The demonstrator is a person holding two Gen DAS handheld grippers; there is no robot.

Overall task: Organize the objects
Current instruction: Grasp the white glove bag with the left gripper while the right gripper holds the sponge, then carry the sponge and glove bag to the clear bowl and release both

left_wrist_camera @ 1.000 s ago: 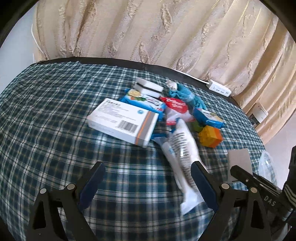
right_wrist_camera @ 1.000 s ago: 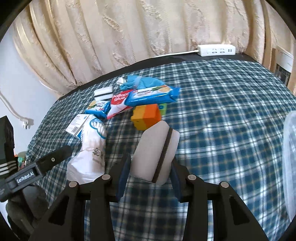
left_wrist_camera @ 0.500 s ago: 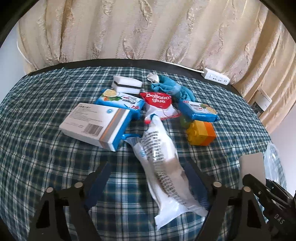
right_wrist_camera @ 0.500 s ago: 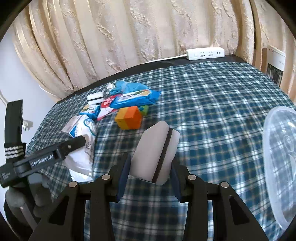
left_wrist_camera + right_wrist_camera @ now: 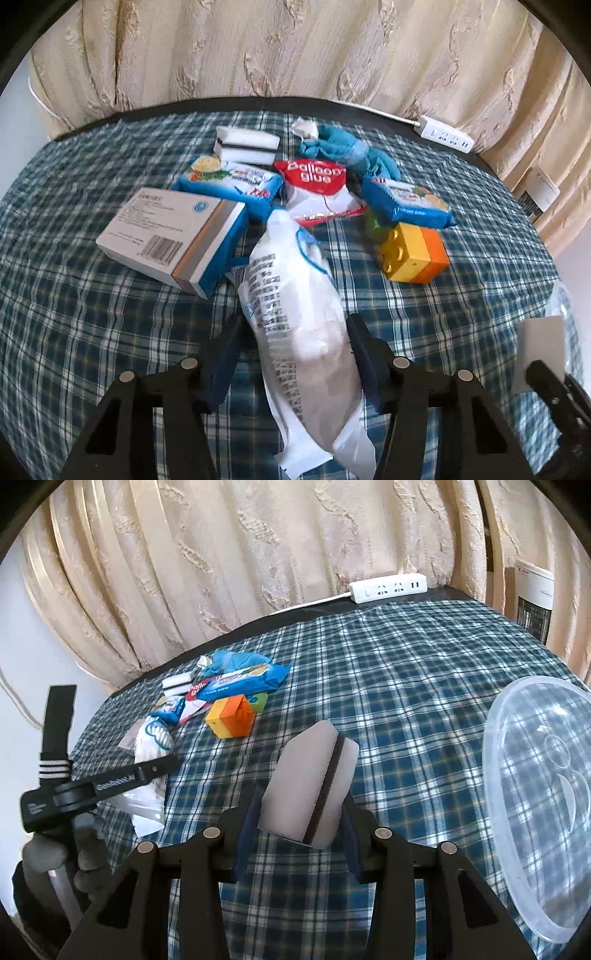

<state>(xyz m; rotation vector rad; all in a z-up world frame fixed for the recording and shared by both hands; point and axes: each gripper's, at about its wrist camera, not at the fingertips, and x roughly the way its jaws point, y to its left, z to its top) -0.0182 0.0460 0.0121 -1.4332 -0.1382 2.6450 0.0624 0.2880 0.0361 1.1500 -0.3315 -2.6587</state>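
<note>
A long white plastic packet (image 5: 295, 314) with black print lies on the plaid tablecloth (image 5: 92, 332). My left gripper (image 5: 291, 343) straddles it and its jaws are closing. The right pad touches the packet; a small gap still shows at the left pad. My right gripper (image 5: 299, 808) is shut on a white sponge (image 5: 310, 775) with a dark middle stripe and holds it above the cloth. A clear plastic container (image 5: 543, 794) lies to the sponge's right. In the right wrist view the left tool (image 5: 110, 779) sits over the same packet (image 5: 147, 805), held by a gloved hand.
Beyond the packet lie a white and blue box (image 5: 173, 240), two blue wafer packs (image 5: 229, 181) (image 5: 406, 201), a red balloon glue pack (image 5: 317, 184), a yellow-orange block (image 5: 413, 254), another sponge (image 5: 247, 147) and a blue cloth (image 5: 343, 151). A power strip (image 5: 447, 134) rests by the curtain.
My left gripper has come over the white packet and its jaws have narrowed around it. My right gripper has carried the sponge rightward, and the clear container has come into view.
</note>
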